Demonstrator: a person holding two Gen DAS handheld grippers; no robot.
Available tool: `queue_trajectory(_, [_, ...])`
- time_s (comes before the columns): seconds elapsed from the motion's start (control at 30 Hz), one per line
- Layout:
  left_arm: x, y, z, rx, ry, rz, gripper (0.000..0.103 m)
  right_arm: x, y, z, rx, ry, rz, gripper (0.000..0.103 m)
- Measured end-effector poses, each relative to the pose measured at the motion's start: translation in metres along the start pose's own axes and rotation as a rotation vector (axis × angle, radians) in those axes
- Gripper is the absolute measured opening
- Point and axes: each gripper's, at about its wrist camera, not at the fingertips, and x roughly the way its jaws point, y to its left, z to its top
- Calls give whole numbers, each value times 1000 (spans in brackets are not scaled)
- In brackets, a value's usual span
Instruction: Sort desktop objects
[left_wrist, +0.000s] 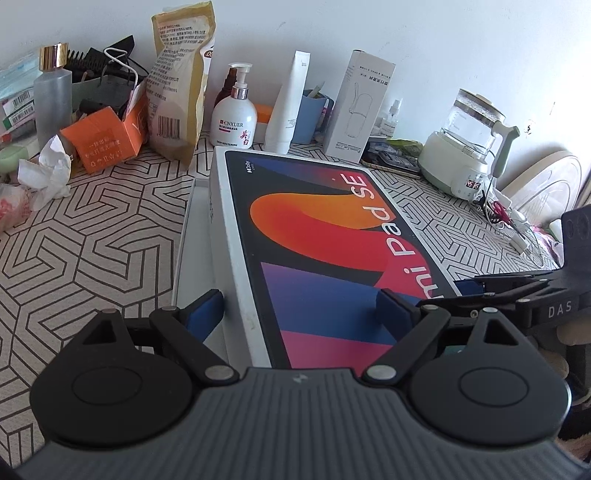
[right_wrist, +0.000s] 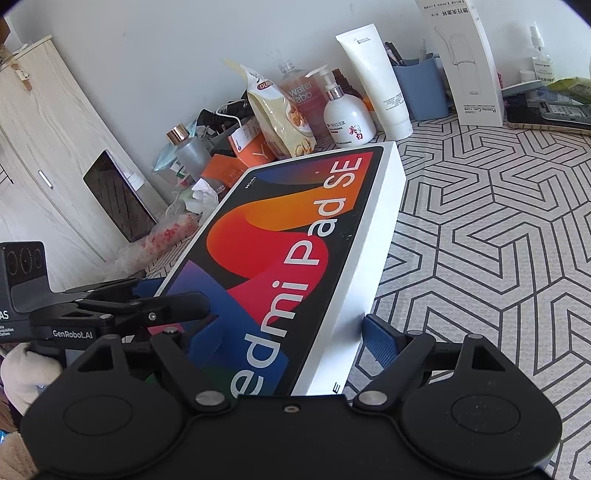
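Note:
A white tablet box lid with a colourful "Redmi Pad SE" print is held tilted over the white box base on the patterned table. My left gripper straddles the lid's near left corner, one blue pad at its side wall and one on its top face. My right gripper straddles the lid at its near right corner in the same way. Each gripper shows at the edge of the other's view. Both are wide apart but pressing on the lid.
Clutter lines the wall: a pump bottle, a food pouch, an orange carton, a white tube, a tall white box, a kettle. A dark tablet leans at the left.

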Motion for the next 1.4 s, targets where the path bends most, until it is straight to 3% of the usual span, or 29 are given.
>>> queue_trajectory(1.4, [-4, 29, 20, 54, 50, 5, 89, 19, 23, 17, -18, 38, 30, 87])
